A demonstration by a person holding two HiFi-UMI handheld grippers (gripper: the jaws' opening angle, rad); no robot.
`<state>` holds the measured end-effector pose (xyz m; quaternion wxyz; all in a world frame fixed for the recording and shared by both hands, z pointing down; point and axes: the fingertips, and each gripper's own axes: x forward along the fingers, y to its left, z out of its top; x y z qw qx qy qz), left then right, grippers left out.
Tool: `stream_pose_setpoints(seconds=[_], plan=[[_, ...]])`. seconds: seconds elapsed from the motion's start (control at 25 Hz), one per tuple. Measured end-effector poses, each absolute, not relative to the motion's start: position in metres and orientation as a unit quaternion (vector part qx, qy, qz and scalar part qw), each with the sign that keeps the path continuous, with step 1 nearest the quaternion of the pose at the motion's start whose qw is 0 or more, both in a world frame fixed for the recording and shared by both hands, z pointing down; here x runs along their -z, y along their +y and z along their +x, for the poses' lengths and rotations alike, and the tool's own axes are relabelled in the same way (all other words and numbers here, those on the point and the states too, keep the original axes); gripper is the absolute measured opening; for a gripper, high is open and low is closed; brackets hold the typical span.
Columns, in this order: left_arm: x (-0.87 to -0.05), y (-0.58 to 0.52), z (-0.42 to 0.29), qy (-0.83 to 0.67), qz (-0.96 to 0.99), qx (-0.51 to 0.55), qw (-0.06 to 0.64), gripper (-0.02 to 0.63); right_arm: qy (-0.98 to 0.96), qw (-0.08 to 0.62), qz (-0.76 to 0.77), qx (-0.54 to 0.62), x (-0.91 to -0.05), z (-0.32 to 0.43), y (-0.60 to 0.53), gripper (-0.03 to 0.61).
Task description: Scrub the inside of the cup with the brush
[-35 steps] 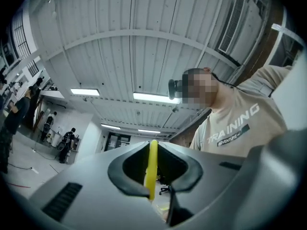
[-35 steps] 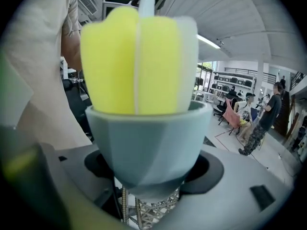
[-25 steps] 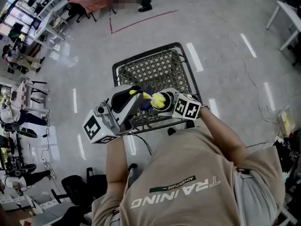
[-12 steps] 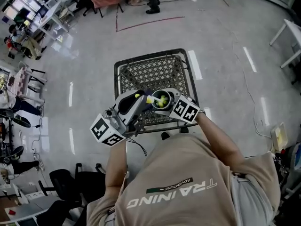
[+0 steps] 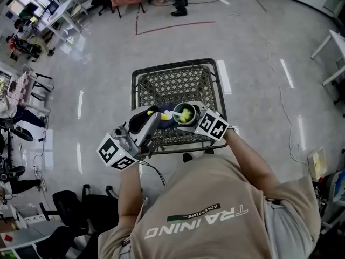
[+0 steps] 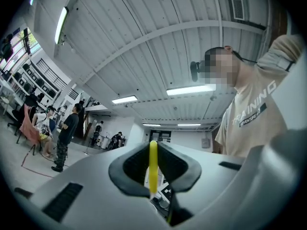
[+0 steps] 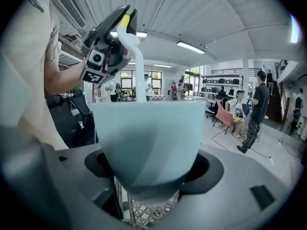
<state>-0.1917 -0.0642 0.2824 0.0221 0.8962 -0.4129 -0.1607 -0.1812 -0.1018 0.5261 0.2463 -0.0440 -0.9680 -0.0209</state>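
In the head view my right gripper (image 5: 193, 115) is shut on a pale blue cup (image 5: 184, 114), which it holds mouth up over the wire basket. The brush (image 5: 168, 114) has a yellow grip, a white stem and a yellow-green head. That head sits inside the cup. My left gripper (image 5: 153, 115) is shut on the yellow grip, just left of the cup. In the right gripper view the cup (image 7: 146, 138) fills the jaws and the white brush stem (image 7: 138, 73) drops into it from the left gripper (image 7: 108, 40). The left gripper view shows the yellow grip (image 6: 153, 164) pinched between the jaws.
A black-framed wire mesh basket (image 5: 175, 82) stands below both grippers on a shiny grey floor. Office chairs (image 5: 81, 215) sit at the lower left, desks and people at the far upper left. A red tape line (image 5: 172, 27) crosses the floor beyond the basket.
The cup's mouth has turned up into plain sight with the brush head inside it. My left gripper has shifted slightly down and left; the right gripper keeps its hold on the cup.
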Motion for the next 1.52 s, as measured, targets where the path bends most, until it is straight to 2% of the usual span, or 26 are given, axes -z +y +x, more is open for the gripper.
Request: stream_pose_setpoints(seconds=[0.4, 0.6, 0.96, 1.16, 1.52], plan=[[-0.227, -0.052, -0.191, -0.406, 0.895, 0.181, -0.040, 0.052, -0.962, 0.268, -0.050, 0.018, -0.558, -0.168, -0.114, 0.383], [-0.216, -0.054, -0.192, -0.414, 0.891, 0.179, -0.058, 0.054, -0.966, 0.256, -0.043, 0.017, -0.574, -0.167, -0.120, 0.385], [-0.273, -0.051, -0.196, -0.458, 0.872, 0.173, 0.028, 0.054, -0.959, 0.279, -0.039, 0.002, -0.646, -0.155, -0.120, 0.385], [-0.299, -0.048, -0.200, -0.501, 0.849, 0.161, 0.050, 0.054, -0.960, 0.278, -0.026, -0.025, -0.690, -0.157, -0.137, 0.385], [-0.321, -0.048, -0.240, -0.585, 0.798, 0.116, 0.082, 0.054, -0.964, 0.261, 0.017, -0.044, -0.734, -0.222, -0.179, 0.385]])
